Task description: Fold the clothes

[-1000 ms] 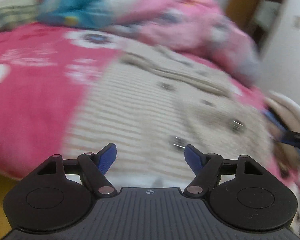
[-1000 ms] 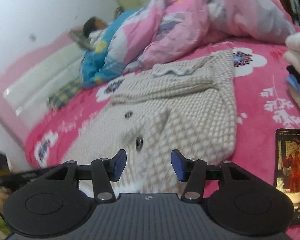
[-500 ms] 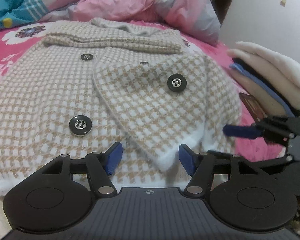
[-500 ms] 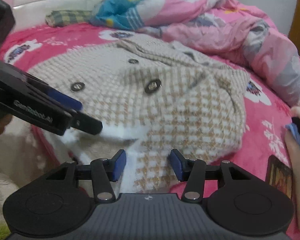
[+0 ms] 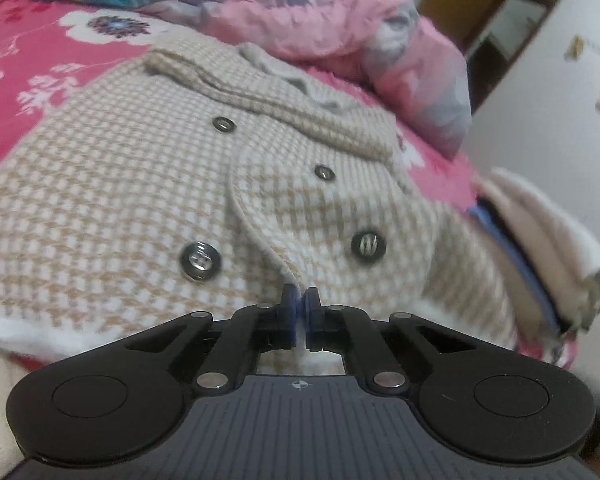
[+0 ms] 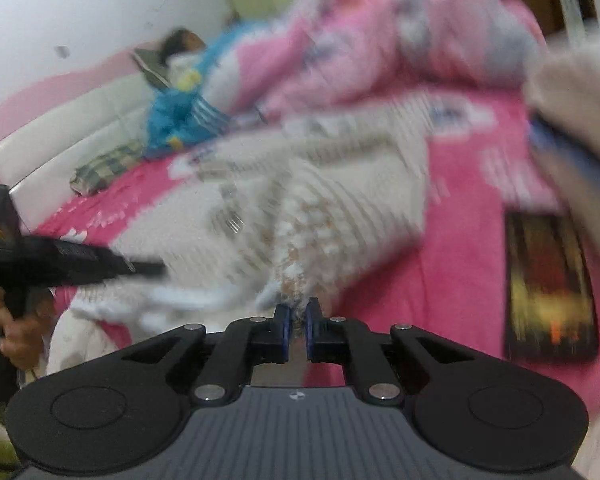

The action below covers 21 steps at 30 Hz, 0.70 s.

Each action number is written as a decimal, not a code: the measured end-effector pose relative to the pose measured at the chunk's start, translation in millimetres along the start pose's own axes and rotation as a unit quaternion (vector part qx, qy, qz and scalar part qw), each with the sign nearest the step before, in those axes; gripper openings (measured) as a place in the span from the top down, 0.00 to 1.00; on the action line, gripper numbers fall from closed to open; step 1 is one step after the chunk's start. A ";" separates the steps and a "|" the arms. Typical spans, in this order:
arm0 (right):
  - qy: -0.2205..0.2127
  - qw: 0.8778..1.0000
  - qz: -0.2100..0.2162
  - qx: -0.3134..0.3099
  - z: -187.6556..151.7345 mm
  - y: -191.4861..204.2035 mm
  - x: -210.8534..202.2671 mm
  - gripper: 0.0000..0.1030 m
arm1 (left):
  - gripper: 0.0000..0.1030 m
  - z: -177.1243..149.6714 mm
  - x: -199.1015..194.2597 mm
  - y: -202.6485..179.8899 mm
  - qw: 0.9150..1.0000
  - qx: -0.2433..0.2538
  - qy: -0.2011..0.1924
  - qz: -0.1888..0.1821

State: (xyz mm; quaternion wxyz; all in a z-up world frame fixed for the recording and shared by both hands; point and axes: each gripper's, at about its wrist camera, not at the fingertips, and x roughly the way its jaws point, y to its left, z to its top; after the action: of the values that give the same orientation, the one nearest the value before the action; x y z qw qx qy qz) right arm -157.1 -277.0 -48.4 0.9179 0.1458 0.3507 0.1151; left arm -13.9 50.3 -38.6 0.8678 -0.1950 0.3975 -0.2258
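The houndstooth cardigan [image 5: 148,184] lies flat, buttons up, on the pink bed sheet [image 5: 24,60], w/ its lower hem at the near edge of the bed, close to both grippers. I think it is spread like this so the hem can be taken at two points and folded up toward the collar.

The left gripper [image 5: 300,300] has just been closing; its blue fingers [image 5: 289,304] now stand almost together, right at the overlapping front edge near the hem. Whether fabric is really pinched there I cannot tell, since the tips cover the spot.

The right gripper [image 6: 297,314] has also just been closing, and a tuft of the cardigan's white hem sits btw. its narrow fingers, so it seems to hold the cloth.

A stack of folded clothes [image 5: 540,236] waits at the right side, probably the finished ones. A phone [image 6: 548,284] lies on the sheet beside it.

The right view is strongly blurred: cardigan pattern, buttons, phone screen are not readable. The hem under both grippers is hidden by their bodies. A person [image 6: 180,46] lies far back under the quilt [image 5: 300,12], mostly covered.
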 end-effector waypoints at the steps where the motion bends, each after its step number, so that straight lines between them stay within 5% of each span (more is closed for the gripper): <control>1: 0.027 0.999 -0.003 0.019 -7.5 -7.5 5.5 0.92 | 0.99 2.6 -2.3 4.8 1.000 -0.014 -0.003 -0.007; 4: 0.068 0.997 -0.029 0.028 -20.9 -13.4 12.3 0.91 | 0.99 9.5 -7.8 19.2 0.998 -0.052 -0.010 -0.019; 9: -0.024 0.996 -0.039 -0.075 -6.5 12.6 -25.1 0.86 | 0.99 19.0 -19.6 35.7 0.993 -0.100 -0.026 -0.053; 13: -0.078 0.973 -0.028 -0.215 4.2 47.9 -32.9 0.69 | 0.99 27.1 -24.2 56.2 0.988 -0.134 -0.041 -0.058; 18: -0.040 0.936 0.000 -0.348 -1.7 86.0 3.5 0.65 | 0.99 26.3 -15.2 75.1 0.990 -0.132 -0.034 -0.014; 21: -0.002 0.930 0.020 -0.367 -4.8 93.5 25.1 0.65 | 0.99 20.6 -14.2 77.4 0.993 -0.117 -0.024 -0.015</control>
State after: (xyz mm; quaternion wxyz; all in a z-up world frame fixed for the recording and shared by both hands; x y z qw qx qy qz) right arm -152.3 -181.2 -34.6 0.9057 -0.1937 0.2792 0.2535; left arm 12.2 125.0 -57.6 0.8447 -0.3062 0.3973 -0.1865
